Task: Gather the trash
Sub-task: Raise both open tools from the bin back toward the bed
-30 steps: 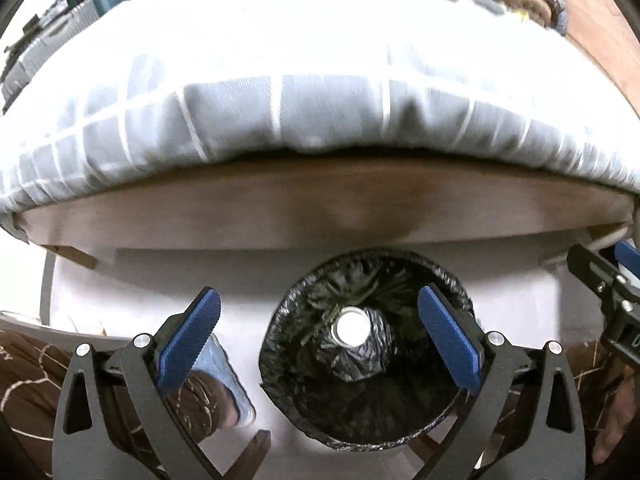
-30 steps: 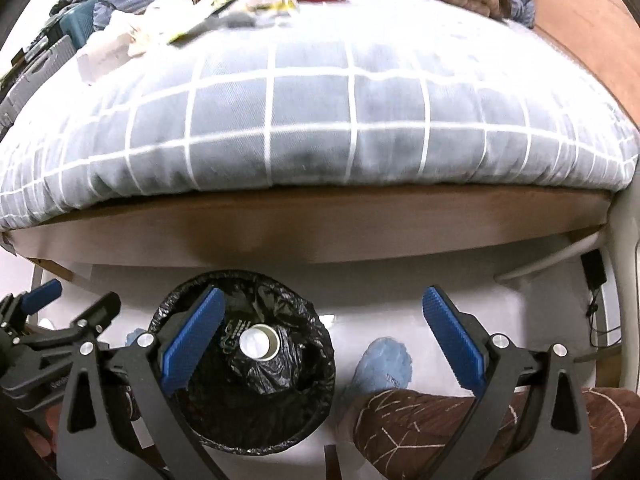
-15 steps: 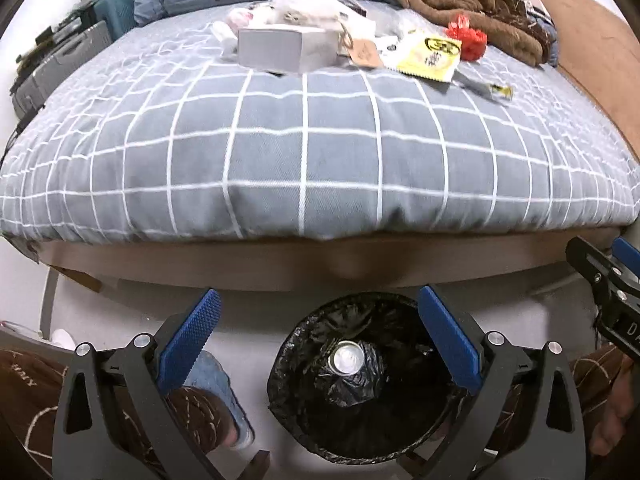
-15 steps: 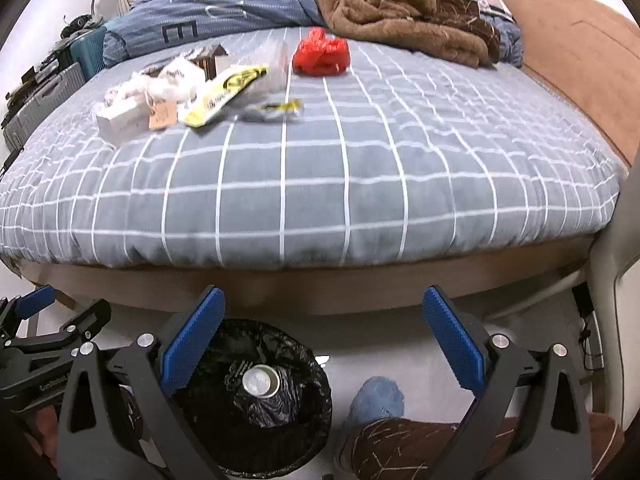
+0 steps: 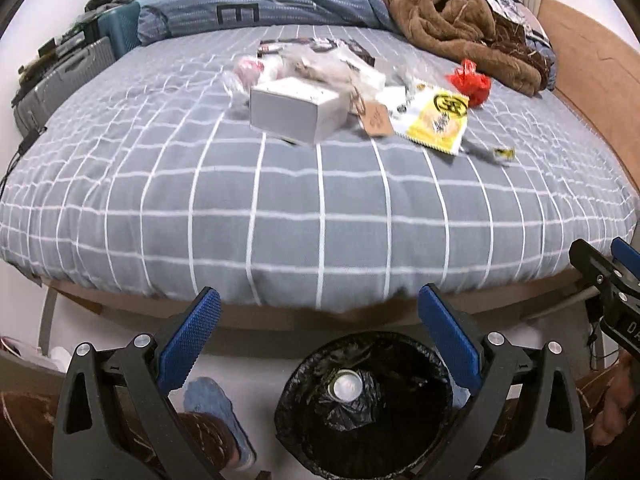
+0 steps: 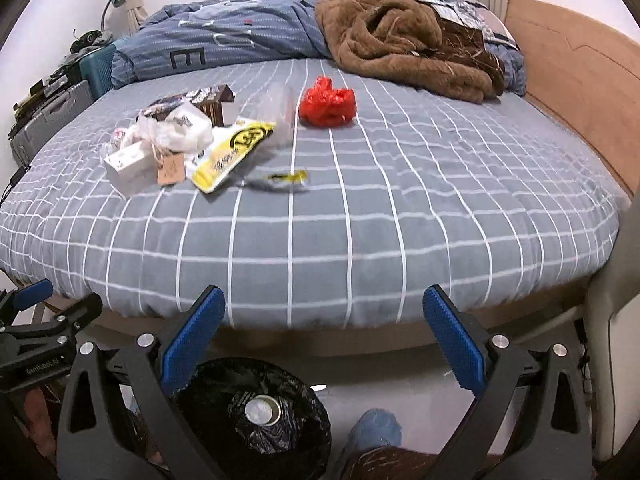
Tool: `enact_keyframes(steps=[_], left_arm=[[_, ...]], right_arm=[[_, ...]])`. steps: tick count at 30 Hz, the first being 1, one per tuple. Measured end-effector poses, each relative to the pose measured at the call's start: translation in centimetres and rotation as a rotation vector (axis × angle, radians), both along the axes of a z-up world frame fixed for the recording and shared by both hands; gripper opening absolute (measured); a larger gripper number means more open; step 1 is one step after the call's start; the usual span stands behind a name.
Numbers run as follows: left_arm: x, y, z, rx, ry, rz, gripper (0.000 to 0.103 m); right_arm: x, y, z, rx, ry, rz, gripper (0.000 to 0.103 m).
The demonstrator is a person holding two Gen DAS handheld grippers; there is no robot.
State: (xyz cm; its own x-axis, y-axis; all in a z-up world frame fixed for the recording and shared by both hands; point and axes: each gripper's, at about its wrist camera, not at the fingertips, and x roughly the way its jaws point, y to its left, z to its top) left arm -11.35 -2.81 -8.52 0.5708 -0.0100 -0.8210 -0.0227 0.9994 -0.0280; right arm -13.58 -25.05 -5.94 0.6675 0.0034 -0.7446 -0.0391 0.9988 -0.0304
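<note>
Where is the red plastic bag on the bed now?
The red bag lies on the grey checked bed, right of the trash pile, just behind the yellow packet and in front of the brown blanket.

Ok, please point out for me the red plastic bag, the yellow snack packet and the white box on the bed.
red plastic bag [image 6: 327, 106], right wrist view, middle of the crumpled plastic.
yellow snack packet [image 5: 439, 120], left wrist view, middle of its printed face.
white box [image 5: 294, 112], left wrist view, its front side.
</note>
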Motion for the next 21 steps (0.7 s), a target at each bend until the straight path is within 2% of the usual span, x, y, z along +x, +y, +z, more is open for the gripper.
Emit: enact_keyframes(steps=[9,21], left_arm=[[2.9,1.6,1.9,-0.001,-0.047,0.014,0.097],[8.1,3.4,2.8,-0.005,-0.071,0.014,0.097]], right_arm=[[2.5,0.2,0.5,0.011,-0.01,0.012,0.095],[7.1,0.8,0.7,-0.005,-0.02,0.04,0.095]])
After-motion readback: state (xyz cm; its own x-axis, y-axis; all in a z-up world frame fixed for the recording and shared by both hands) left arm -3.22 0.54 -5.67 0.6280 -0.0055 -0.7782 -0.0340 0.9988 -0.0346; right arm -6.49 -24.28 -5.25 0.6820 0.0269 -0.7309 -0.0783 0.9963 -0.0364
